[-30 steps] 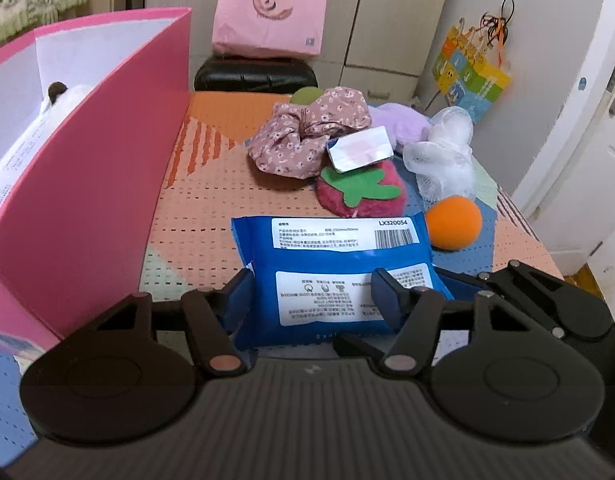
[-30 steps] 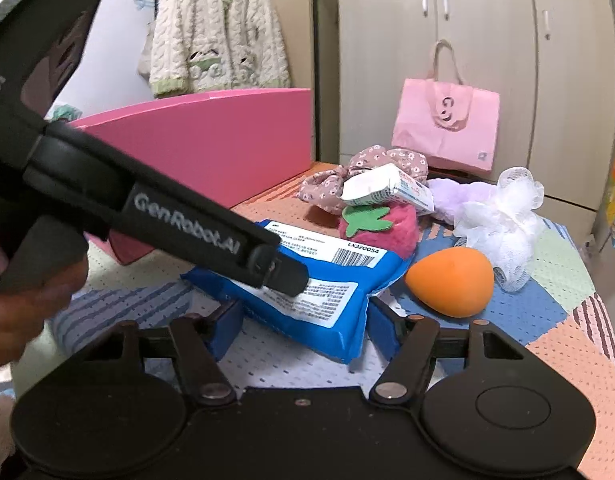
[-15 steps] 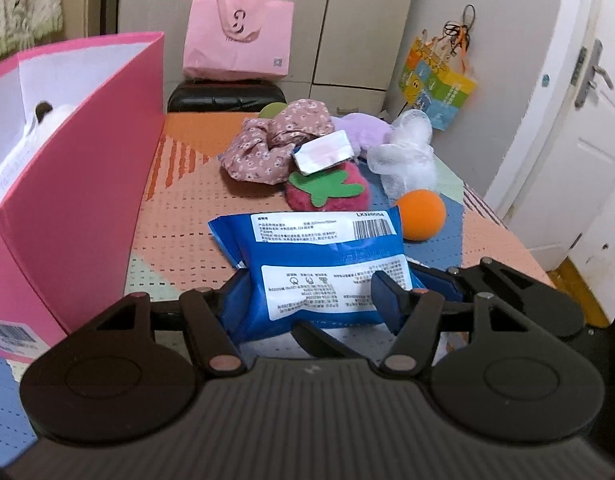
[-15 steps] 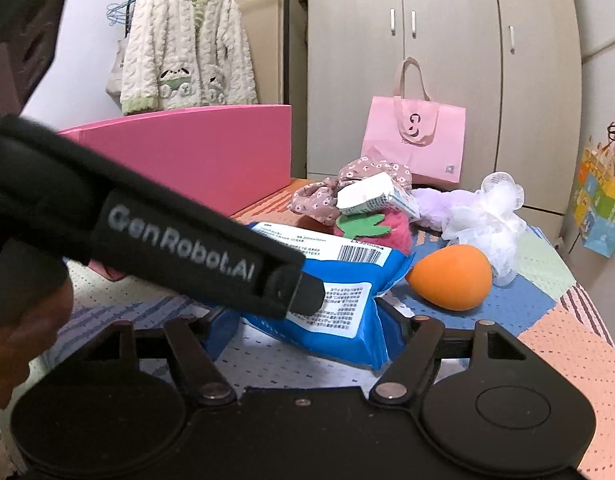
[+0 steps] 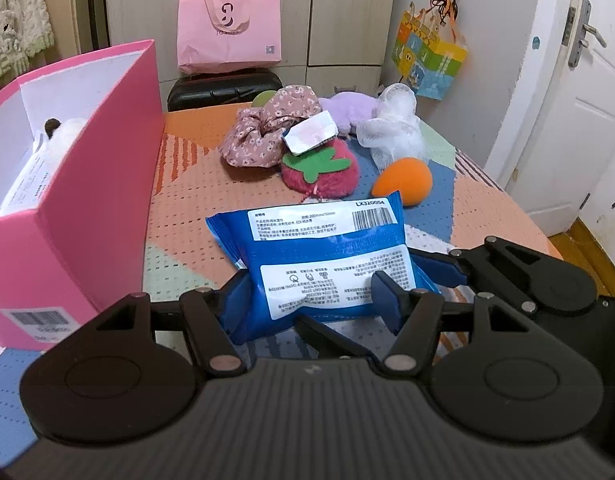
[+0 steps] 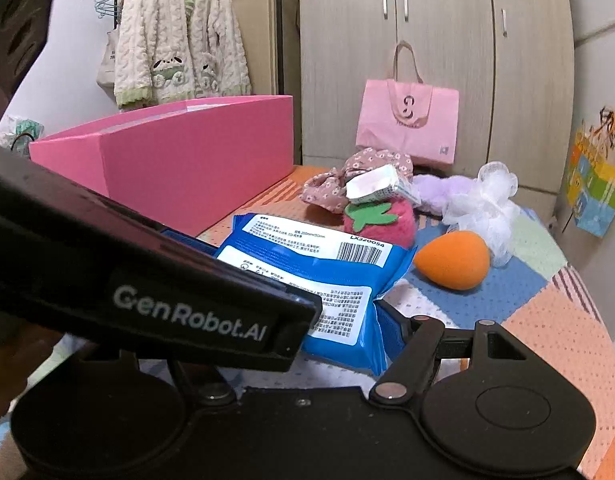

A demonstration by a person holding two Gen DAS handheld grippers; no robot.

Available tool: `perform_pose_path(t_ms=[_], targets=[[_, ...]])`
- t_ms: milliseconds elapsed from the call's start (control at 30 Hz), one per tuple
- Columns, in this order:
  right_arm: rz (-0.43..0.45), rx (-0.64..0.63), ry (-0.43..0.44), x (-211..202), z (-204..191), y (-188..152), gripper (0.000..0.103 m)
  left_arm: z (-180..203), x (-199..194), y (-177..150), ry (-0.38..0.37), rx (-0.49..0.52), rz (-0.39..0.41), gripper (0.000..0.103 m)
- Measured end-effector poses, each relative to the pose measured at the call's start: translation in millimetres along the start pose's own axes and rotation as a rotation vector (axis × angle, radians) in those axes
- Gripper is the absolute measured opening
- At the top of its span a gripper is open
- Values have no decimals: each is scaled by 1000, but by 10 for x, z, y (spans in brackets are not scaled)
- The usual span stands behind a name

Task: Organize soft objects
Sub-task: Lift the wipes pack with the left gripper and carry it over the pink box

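Note:
A blue pack of wipes (image 5: 323, 256) is held above the table. My left gripper (image 5: 313, 296) is shut on its near end. My right gripper (image 6: 319, 332) lies under the pack (image 6: 319, 276); its right finger (image 6: 391, 332) touches the pack's edge, and its left finger is hidden behind the left gripper's body (image 6: 147, 280), so I cannot tell its state. The open pink box (image 5: 87, 184) stands at the left with a white soft toy (image 5: 63, 132) inside.
At the far end of the table lie a floral cloth (image 5: 267, 132), a strawberry plush (image 5: 319, 168), a small white box (image 5: 311, 136), a purple plush (image 5: 347, 110), a white mesh puff (image 5: 395, 128) and an orange sponge (image 5: 403, 182). A door (image 5: 587, 120) is at the right.
Both grippers have risen with the blue pack and drawn back from the pile. The pink box now shows more of its inside on the left.

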State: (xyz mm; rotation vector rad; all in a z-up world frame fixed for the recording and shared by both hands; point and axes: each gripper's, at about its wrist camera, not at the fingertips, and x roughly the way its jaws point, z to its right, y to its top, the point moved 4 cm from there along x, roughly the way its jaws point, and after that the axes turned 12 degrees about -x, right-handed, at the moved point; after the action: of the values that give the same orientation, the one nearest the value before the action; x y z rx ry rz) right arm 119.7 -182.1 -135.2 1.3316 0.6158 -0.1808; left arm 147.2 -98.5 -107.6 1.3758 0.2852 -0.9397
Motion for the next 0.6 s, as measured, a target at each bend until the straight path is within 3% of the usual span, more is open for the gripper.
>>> perform_pose_path(t_ms=[233, 600], targets=[[-59, 67, 48, -104, -2, 13, 76, 20, -139, -44, -16, -12, -30, 63], [-110, -23, 101, -369, -209, 134, 78, -117, -448, -107, -65, -83, -126, 63]])
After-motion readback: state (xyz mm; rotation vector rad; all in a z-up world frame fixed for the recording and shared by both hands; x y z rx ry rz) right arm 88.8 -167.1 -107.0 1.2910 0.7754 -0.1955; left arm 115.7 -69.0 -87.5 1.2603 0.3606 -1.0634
